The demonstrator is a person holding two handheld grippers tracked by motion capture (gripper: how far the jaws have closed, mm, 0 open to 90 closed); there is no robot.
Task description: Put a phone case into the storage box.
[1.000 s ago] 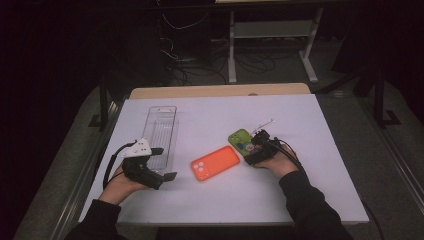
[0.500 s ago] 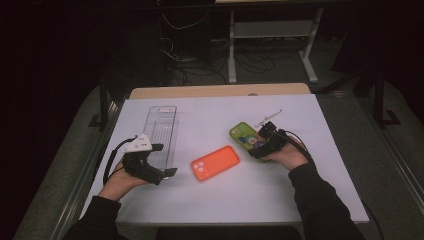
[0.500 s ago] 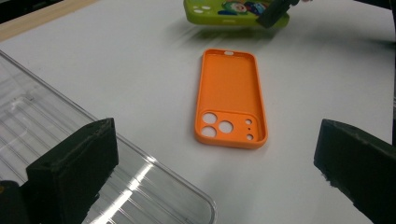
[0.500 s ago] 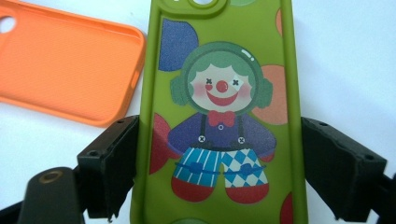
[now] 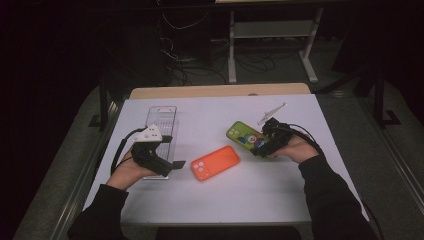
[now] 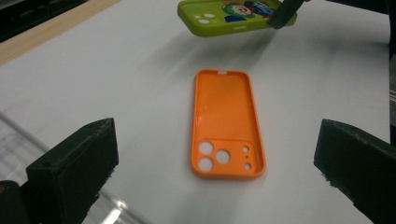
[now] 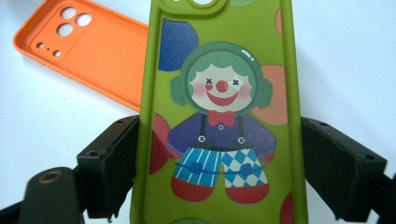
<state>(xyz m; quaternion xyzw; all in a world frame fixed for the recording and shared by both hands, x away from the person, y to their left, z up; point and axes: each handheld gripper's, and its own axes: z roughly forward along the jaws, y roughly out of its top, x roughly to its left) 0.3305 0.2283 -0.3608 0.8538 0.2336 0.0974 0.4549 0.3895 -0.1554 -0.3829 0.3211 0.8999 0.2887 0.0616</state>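
An orange phone case (image 5: 216, 163) lies inside up on the white table (image 5: 210, 200), its camera holes toward my left hand. My left gripper (image 5: 176, 164) is open just left of it, jaws wide apart, with the orange case (image 6: 227, 122) ahead between them and untouched. A green phone case printed with a clown (image 5: 244, 136) is held by my right gripper (image 5: 264, 142), which is shut on its long edges. In the right gripper view both jaws press the green case (image 7: 219, 112), and the orange case (image 7: 88, 51) lies beyond it. The green case (image 6: 236, 16) hangs slightly above the table.
A clear plastic tray (image 5: 162, 125) lies under and behind my left hand. A wooden strip (image 5: 220, 91) runs along the table's far edge. Beyond it are dark floor, cables and a desk frame (image 5: 272, 30).
My right gripper has carried the green case to the right, away from the orange case. The left gripper and the orange case have stayed put.
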